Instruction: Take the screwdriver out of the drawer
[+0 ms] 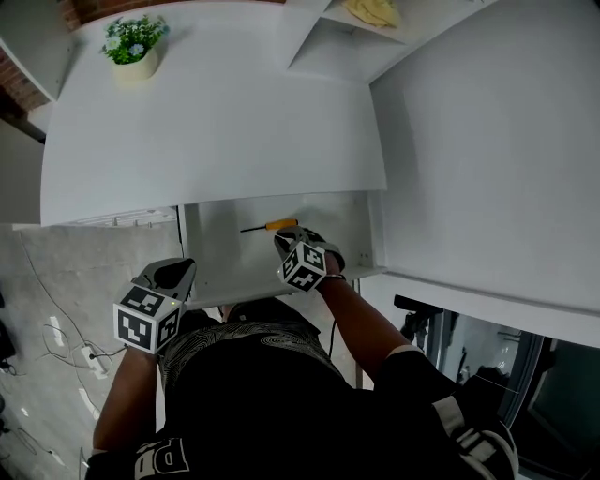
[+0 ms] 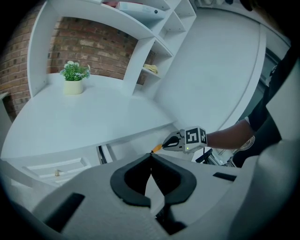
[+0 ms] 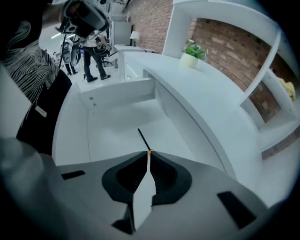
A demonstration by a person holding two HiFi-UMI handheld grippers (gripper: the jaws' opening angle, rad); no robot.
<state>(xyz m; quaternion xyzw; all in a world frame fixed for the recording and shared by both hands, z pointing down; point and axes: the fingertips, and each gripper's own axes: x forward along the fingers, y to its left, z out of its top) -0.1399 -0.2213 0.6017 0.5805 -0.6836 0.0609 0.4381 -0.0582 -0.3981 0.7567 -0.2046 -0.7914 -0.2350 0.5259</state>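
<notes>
Drawer [image 1: 225,261] is pulled open below the curved front edge of the white desk top [image 1: 216,122]. The desk top overhangs the drawer's rear part, which the head view cannot see. The drawer is white and smooth, with low side walls, and its floor is bare on both sides of the tool.

The screwdriver [image 1: 270,225] is inside the drawer, close under the desk edge. It has a thin black shaft and a yellow-orange handle. The right gripper [image 1: 289,234] has its jaws closed on the handle. In the right gripper view only an orange sliver shows at the tips, and the shaft [image 3: 142,138] points out over the drawer floor. Cannot tell whether the shaft rests on the floor or is clear of it.

The left gripper [image 1: 183,269] is outside the drawer, beside its left front corner. Its jaws are together at the tips with nothing between them [image 2: 151,155].

A small potted plant [image 1: 134,47] stands at the far left of the desk top, well apart from the drawer. White shelves [image 1: 356,42] stand at the far right, and a yellow item [image 1: 372,11] on them is cut off by the frame. A brick wall [image 2: 89,44] is behind the desk.
</notes>
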